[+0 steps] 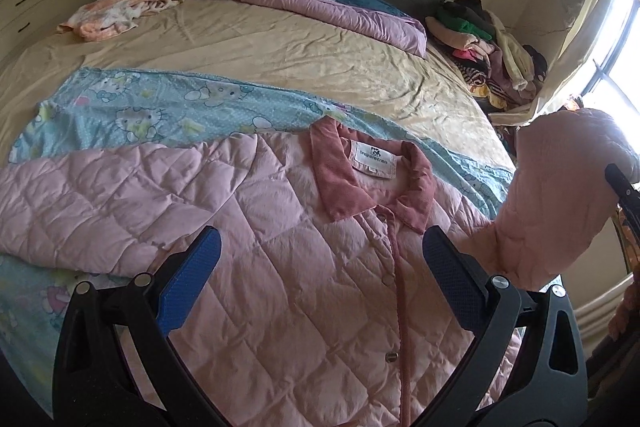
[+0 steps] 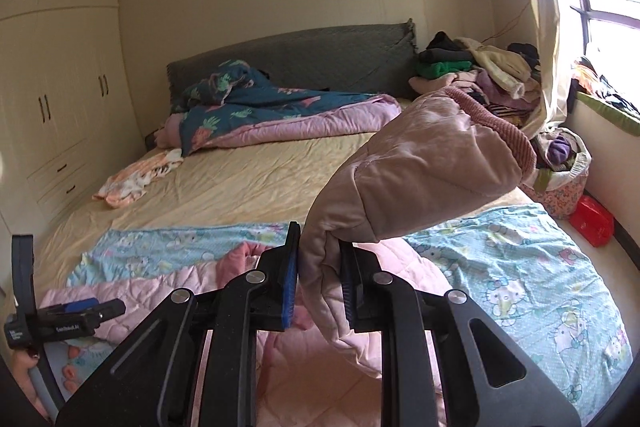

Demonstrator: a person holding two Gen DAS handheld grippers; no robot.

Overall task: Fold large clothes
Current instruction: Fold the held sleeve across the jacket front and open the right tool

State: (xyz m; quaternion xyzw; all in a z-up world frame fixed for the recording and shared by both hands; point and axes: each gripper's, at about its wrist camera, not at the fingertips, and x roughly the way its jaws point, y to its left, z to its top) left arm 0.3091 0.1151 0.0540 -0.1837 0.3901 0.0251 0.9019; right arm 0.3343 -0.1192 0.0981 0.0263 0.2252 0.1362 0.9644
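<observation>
Left hand-held gripper [image 1: 320, 259]: jaws wide apart, empty, above quilted pink jacket [image 1: 280, 267].
Right hand-held gripper [image 2: 318, 263]: clamped on jacket sleeve [image 2: 420, 167], raised at frame centre.

Black linkage arms, silver rivets, blue textured pads on fingers [image 1: 192, 279].

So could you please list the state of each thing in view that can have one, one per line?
pink quilted jacket: spread flat on the bed, front up, buttoned.
right sleeve: lifted off the bed, clamped.
left sleeve: lying flat, stretched out.
left gripper: open, above the jacket, holding nothing.
right gripper: shut on the sleeve.
Hello Kitty sheet: spread under the jacket.
blue quilt: crumpled by the headboard.
</observation>
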